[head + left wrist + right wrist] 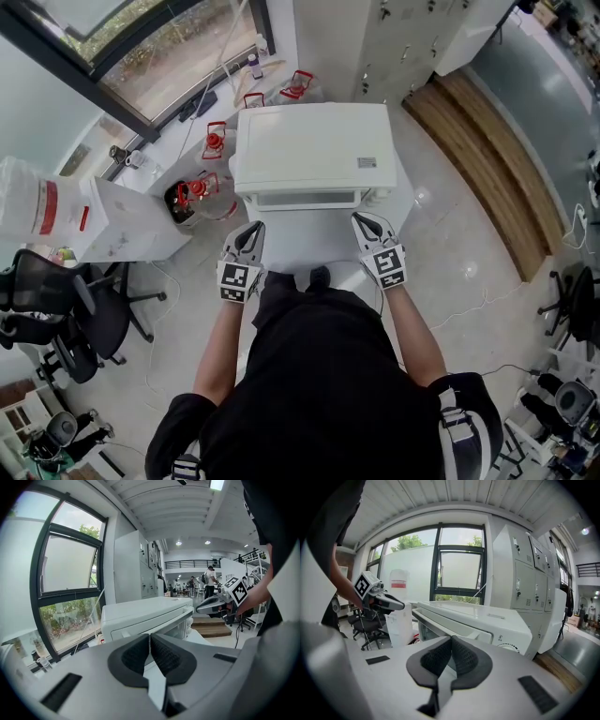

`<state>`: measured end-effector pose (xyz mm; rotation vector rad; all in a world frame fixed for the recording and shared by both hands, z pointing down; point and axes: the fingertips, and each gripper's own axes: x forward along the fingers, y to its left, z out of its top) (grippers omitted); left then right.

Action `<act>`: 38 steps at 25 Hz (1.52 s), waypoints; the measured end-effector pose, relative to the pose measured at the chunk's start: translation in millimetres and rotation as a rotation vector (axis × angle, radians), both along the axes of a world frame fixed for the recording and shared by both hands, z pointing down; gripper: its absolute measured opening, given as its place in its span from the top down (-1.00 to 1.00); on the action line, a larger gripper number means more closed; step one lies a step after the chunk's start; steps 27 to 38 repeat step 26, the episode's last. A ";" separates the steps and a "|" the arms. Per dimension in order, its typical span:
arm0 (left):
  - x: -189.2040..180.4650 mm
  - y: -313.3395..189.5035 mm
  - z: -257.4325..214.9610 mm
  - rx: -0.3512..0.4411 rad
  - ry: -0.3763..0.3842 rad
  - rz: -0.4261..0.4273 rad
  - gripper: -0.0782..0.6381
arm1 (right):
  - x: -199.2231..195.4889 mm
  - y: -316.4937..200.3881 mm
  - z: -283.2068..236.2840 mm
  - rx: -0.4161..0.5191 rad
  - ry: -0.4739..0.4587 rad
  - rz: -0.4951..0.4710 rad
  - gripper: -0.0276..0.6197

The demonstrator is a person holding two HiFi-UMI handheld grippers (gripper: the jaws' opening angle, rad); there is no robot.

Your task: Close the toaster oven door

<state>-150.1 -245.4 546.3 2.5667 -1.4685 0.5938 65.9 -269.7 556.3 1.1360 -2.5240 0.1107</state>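
A white toaster oven (314, 145) stands on a white table (309, 248) straight ahead of me. Its door (305, 199) stands upright against the front, with the handle bar along its top edge; I cannot tell if it is fully seated. My left gripper (253, 228) hovers just before the oven's front left corner, jaws shut and empty. My right gripper (364, 218) is level with it at the front right corner, also shut on nothing. The left gripper view shows the shut pads (161, 656) below the oven (150, 613). In the right gripper view, the oven (478, 620) lies beyond shut pads (461, 656).
A white box (122, 220) and red-framed items (197, 192) sit on the counter to the left under the window. Black office chairs (56, 300) stand at the lower left. White lockers (525, 573) and a wooden step (487, 159) are to the right.
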 end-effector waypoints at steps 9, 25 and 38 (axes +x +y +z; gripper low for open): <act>-0.6 5.0 1.4 -0.008 -0.010 -0.004 0.69 | -5.3 -1.0 2.7 -0.003 -0.001 -0.024 0.87; 9.3 -3.0 -4.2 0.007 -0.015 0.008 0.69 | 3.1 -0.2 5.0 -0.006 0.020 -0.037 0.87; 10.6 -4.0 -5.3 0.010 -0.016 0.010 0.69 | 3.9 -0.2 5.5 -0.007 0.022 -0.037 0.87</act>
